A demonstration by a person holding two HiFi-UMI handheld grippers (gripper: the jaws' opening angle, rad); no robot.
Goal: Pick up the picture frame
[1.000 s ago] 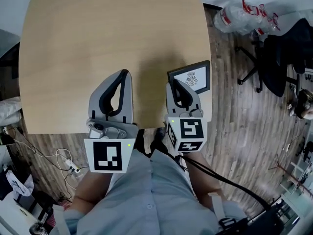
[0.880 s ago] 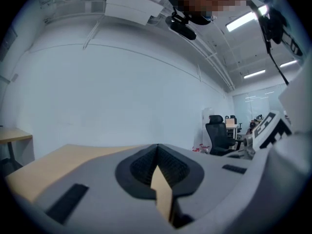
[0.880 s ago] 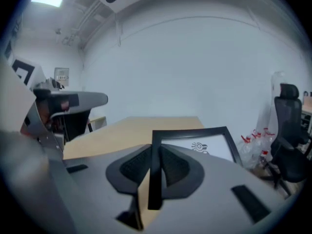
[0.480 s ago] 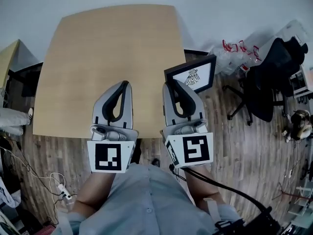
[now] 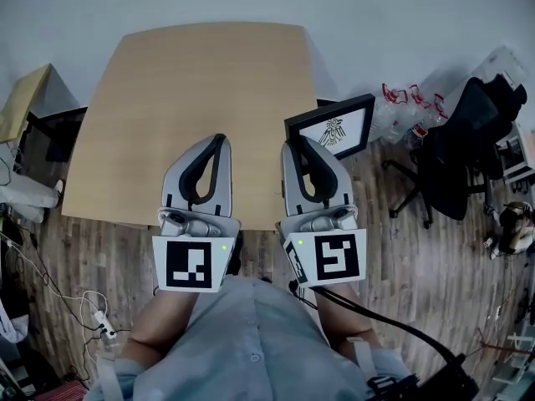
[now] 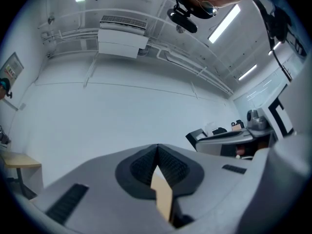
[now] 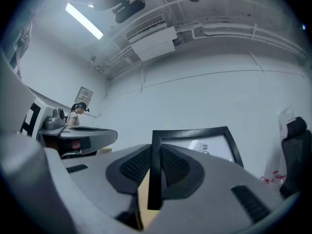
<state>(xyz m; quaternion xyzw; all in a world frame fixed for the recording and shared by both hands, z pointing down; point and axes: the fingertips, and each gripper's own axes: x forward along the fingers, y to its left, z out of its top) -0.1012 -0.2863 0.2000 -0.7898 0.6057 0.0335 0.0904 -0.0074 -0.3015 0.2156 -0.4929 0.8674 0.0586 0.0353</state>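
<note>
Right gripper (image 5: pixel 293 145): jaws clamped on the left rail of the picture frame (image 5: pixel 331 129). The right gripper view shows the black rail standing upright between the ribbed pads (image 7: pixel 130 167).

Frame is in the air and tilted. It hangs just beyond the right edge of the table (image 5: pixel 192 82), near that table's far right corner, over the wood floor (image 5: pixel 401 241).

Left gripper (image 5: pixel 219 139): jaws together with nothing between them, over the near part of the table. In its own view only a tan sliver shows in the slot below the touching tips.

Room to move: the frame's right side is well apart from the office chair (image 5: pixel 465 132), with floor between them. A heap of clear plastic bags (image 5: pixel 407 100) lies on the floor just beyond the frame's right corner. The two grippers sit side by side, apart.

Counts:
- 1 frame
- 2 grippers
- 1 large table
- 1 smaller tan table (image 5: pixel 23 100), far left
- 1 chair

Head view only: table outline, floor, and a white power strip (image 5: pixel 105 325) with its cables, near left.

Gripper views only:
- a wall air-conditioning unit (image 6: pixel 122 35)
- ceiling strip lights
- in the right gripper view, a person (image 7: pixel 75 114) far off at the left

The right gripper view also shows the bird-like print (image 7: pixel 204 147) inside the frame.
</note>
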